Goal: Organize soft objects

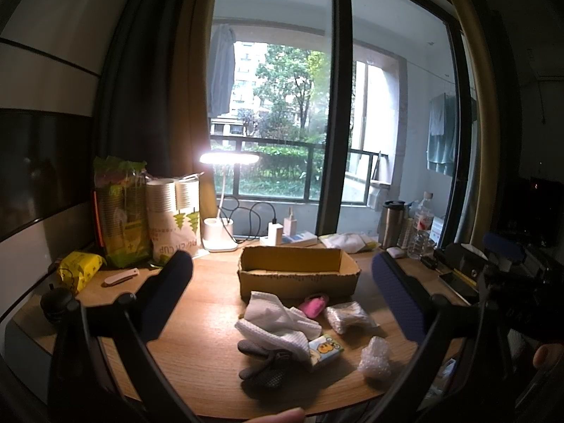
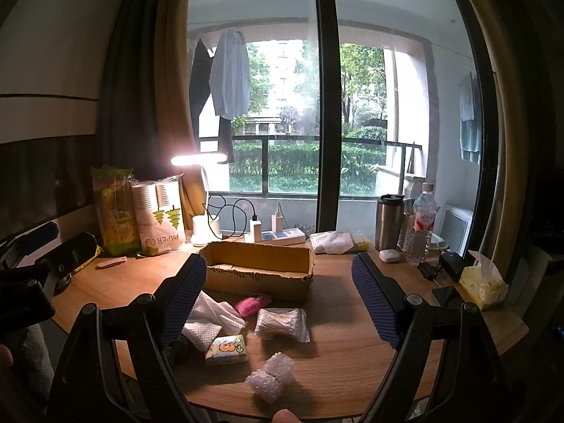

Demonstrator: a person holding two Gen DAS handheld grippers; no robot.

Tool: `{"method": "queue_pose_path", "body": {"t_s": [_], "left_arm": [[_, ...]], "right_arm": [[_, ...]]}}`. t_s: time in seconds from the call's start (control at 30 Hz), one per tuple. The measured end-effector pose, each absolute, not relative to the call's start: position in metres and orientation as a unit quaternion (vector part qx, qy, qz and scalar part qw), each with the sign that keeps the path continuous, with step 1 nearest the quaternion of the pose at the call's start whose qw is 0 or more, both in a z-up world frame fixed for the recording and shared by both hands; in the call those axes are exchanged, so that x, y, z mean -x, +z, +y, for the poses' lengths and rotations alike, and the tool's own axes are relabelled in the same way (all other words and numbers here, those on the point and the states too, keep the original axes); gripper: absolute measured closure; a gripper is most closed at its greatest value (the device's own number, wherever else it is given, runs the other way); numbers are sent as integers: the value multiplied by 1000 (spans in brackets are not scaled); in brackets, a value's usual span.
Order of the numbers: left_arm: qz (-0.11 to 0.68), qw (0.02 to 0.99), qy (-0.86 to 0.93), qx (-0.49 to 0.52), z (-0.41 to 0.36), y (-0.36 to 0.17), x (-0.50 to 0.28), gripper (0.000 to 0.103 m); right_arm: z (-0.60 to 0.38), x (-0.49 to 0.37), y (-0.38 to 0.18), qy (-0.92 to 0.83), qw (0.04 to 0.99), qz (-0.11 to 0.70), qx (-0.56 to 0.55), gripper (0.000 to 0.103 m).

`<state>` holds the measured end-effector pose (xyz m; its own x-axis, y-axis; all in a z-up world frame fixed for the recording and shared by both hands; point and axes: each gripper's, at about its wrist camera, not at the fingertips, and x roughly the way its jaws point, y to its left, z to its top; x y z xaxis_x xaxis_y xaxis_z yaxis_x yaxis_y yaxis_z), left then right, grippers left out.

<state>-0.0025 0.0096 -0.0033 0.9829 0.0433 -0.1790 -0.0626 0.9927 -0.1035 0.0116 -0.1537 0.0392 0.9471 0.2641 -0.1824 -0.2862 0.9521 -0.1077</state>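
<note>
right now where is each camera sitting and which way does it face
Left wrist: on the left gripper, jaws open, facing the window over the table; a fingertip shows at the bottom edge, the other gripper at right.
Right wrist: on the right gripper, jaws open, facing the same window from further right; a fingertip shows at the bottom edge.
Both share the cardboard box, white cloth, bubble wrap and lit lamp.

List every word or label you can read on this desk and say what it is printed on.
"PAPER CUP": on the white bag of paper cups, right wrist view; cut off in the left wrist view.
Water bottle red label: too blurred to read.
Cartoon tissue pack: picture only, no legible words.
Green cup bag and yellow packet: print unreadable.
</note>
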Motion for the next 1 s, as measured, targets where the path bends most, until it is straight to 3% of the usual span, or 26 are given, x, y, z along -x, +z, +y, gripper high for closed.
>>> {"method": "queue_pose_path", "body": {"t_s": [0.57, 1.0], "left_arm": [[95, 993, 30, 59, 9, -13, 4, 1], [178, 981, 31, 75, 10, -52, -36, 1]], "right_arm": [[-154, -15, 36, 139, 984, 93, 65, 16], [-151, -52, 3, 135, 975, 163, 68, 16]]}}
